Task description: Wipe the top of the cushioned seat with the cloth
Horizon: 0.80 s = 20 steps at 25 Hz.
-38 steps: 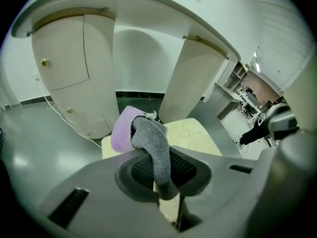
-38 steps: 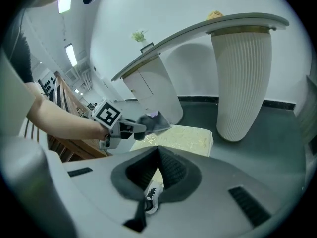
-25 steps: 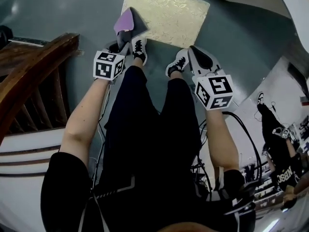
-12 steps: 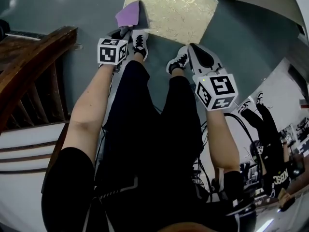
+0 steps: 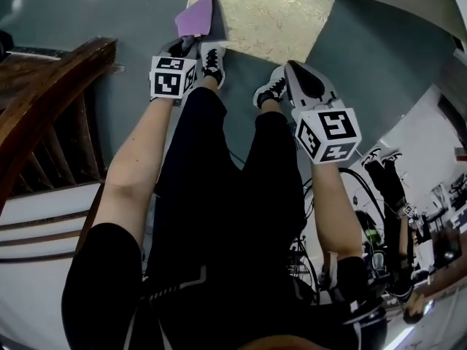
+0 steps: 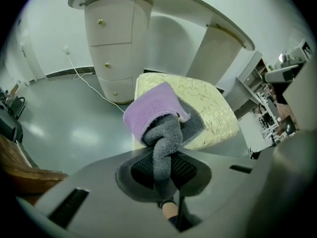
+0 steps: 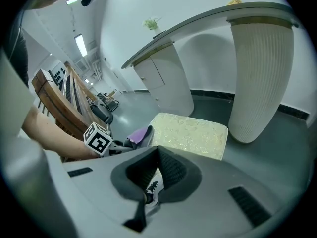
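Nearest in, the left gripper (image 6: pixel 162 171) is clenched on a twisted grey neck of the cloth (image 6: pixel 152 114), and the rest of it blooms out past the jaws in a purple and grey fold. It looks like soft, thick fleece, light and floppy, so it should drape and bunch rather than keep a flat face. The hold at one gathered end seems sound, though the loose part will probably drag behind any stroke. The right gripper (image 7: pixel 157 158) hangs beside the person's right shoe (image 5: pixel 271 91) with its jaws closed together on nothing.

The cloth sits at the near left corner of the cushioned seat (image 5: pixel 273 13) — whether it already presses on the top, I cannot tell. The seat's pale, leaf-patterned top looks padded and slightly yielding, with squared edges all round, and nothing lies on it.

Room for moving looks fair. A dark wooden chair (image 5: pixel 44 100) stands close on the left, near the left forearm, so strokes are best run forward and to the right. Beyond the seat, a ribbed desk pedestal (image 7: pixel 258 68) rises just past its far right side and a drawer unit (image 6: pixel 116 43) stands behind it — long pushes to the far edge could bump either. A thin cable (image 6: pixel 94 87) trails over the grey floor (image 6: pixel 59 118) to the left.
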Tool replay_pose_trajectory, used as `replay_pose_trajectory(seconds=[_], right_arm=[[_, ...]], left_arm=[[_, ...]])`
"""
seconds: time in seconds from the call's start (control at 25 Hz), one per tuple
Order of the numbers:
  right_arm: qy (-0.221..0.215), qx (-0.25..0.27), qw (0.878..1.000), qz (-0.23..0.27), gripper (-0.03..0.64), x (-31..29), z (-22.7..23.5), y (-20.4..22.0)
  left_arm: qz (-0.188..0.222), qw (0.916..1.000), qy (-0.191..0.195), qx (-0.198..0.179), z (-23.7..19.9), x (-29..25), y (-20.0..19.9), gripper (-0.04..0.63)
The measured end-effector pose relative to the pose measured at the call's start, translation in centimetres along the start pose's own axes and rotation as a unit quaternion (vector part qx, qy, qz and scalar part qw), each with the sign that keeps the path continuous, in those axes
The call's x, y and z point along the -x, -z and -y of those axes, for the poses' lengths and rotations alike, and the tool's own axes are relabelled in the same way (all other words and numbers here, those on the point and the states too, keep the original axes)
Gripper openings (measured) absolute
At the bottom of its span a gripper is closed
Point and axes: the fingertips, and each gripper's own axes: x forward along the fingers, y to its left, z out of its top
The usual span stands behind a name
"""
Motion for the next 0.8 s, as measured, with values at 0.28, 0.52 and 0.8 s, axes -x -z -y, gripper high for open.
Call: replay_pose_trajectory(seconds=[0.28,0.52,0.8], right_arm=[[0.001,-0.001,1.000,0.003,0.005,-0.2,0.1,-0.4],[0.004,-0.010,1.000,-0.005,0.006,-0.3,0.2,0.7],[0.005,-0.021,1.000,-0.002,0.006,-0.7,0.6,0.7]], left_arm=[[0.029,0.9995,-0.002,-0.016,0.0,-0.3,-3.2,0.040],[0.048,0.9985,-0.007,-0.024,-0.4,-1.8,-8.1,0.040],[0.073,0.9970,-0.027,-0.005,-1.0,-4.1,-13.2,0.040]])
